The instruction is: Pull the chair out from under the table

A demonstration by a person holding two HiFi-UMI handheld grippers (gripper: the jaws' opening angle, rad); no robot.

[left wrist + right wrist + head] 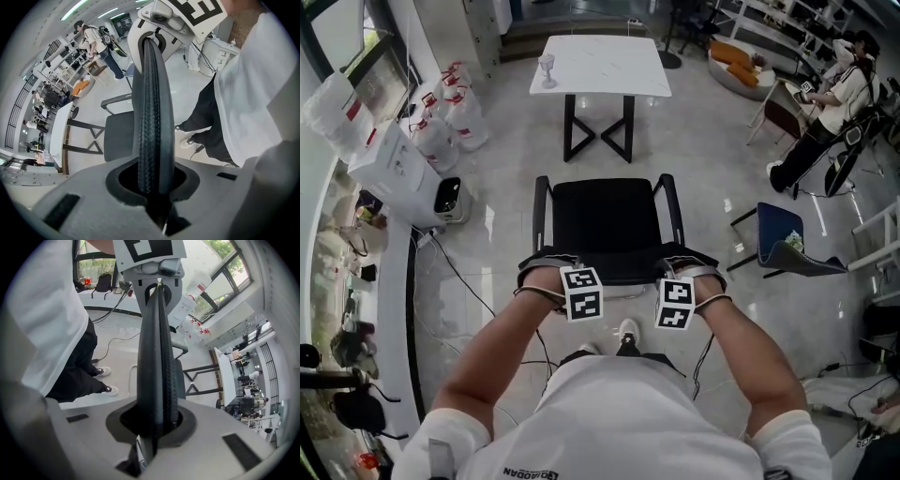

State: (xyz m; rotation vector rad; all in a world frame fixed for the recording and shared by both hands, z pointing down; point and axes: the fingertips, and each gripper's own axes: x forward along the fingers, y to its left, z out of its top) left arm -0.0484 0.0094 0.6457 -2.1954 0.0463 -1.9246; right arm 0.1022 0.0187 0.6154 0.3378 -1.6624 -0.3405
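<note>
Gripping, left: the left gripper [565, 279] has its jaws clenched round the top edge of the chair [605, 225] back, near the left armrest. Its own view shows that black edge seated in the throat.
Chair: it stands on open floor directly before the person, well apart from the table [600, 64]. By my reading it is already clear of it.
Grip, right: the right gripper [686, 281] clamps the same top edge near the right armrest.
Risk, left: a floor cable [464, 272] runs near the chair's left side, so dragging on backward could catch the frame on it.
Risk, centre: the person's shoes [626, 330] sit just behind the chair, and a longer pull without stepping back would run it into them.
Risk, right: an uneven pull, or one grip slipping off the narrow edge, would likely slew the chair toward the blue chair [783, 234].
White bags [455, 112]: these stand by the left wall, contents hidden.
Small bin-like box [448, 197]: it sits beside a white carton [394, 164]; its inside cannot be told.
Glass [547, 67]: upright near the table's left edge, it looks empty, though it is too small to be sure.
</note>
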